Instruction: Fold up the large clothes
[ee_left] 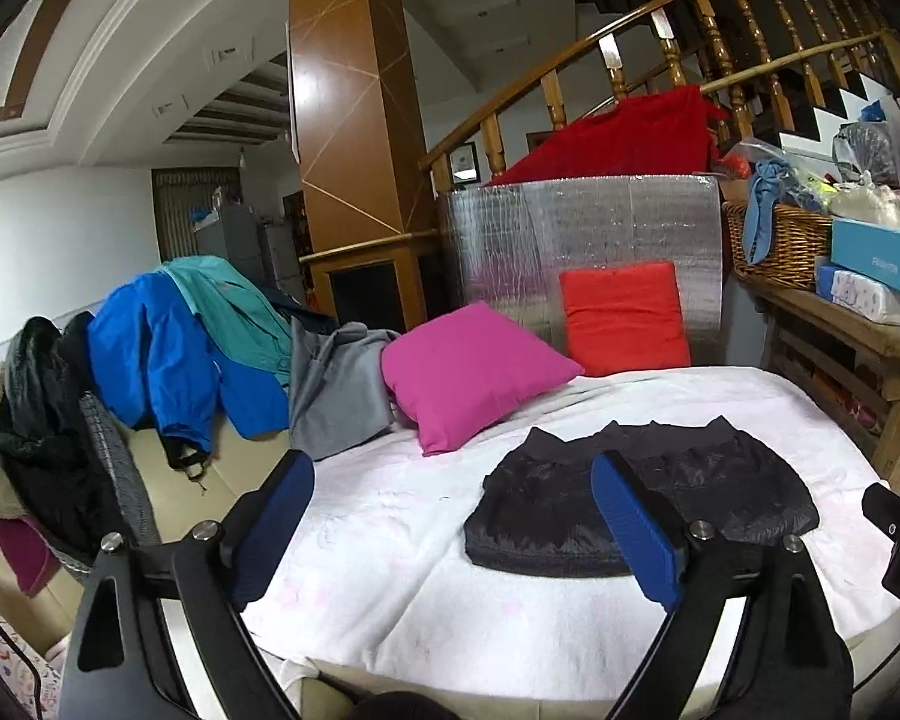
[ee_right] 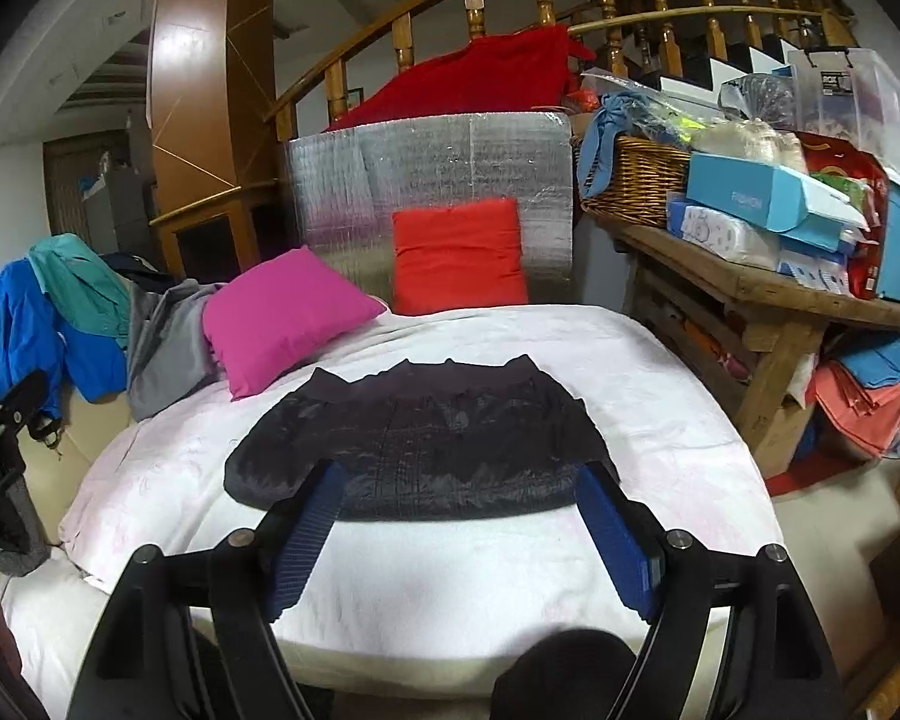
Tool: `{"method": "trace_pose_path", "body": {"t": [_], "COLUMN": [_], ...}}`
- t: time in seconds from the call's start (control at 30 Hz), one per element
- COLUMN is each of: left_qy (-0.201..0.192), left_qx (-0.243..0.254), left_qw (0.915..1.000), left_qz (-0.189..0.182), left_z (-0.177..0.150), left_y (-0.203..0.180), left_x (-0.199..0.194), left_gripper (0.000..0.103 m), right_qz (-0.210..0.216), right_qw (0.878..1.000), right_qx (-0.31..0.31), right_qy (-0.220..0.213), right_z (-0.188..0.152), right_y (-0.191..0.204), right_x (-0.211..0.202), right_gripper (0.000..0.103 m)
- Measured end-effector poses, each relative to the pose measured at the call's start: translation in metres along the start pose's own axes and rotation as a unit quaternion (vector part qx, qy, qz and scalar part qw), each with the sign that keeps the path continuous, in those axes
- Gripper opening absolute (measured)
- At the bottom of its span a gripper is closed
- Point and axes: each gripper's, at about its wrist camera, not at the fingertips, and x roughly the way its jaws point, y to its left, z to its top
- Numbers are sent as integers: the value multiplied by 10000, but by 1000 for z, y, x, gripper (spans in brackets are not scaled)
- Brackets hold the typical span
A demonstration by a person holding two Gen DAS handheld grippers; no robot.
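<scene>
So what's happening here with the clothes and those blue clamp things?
A person is folding clothes with a hand-held gripper in each hand. A dark jacket lies folded on the white sheet, in front of a pink cushion and a red one. The left gripper and right gripper are both open and empty, above the sheet. More clothes are heaped at the left.

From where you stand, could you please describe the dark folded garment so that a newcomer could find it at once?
Start at the white blanket-covered surface in front of the silver foil panel. The black quilted garment lies flat at its middle, nearer than the magenta cushion and red-orange cushion. It is the only dark, folded thing there.
</scene>
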Motion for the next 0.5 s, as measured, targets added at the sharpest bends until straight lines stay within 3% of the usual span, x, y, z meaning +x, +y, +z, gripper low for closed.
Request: {"method": "trace_pose_path", "body": {"t": [0.5], "left_qy": [-372], "left_qx": [-110], "left_qw": [9992], "left_qz": [74], "left_z": [6], "left_y": [18], "left_x": [-54], "left_gripper": [95], "right_qz": [54], "right_qw": [9999], "right_qx": [141], "right_qy": [-77], "right_z": [0], "right_y": [13], "right_x": [-36], "right_gripper": [83]}}
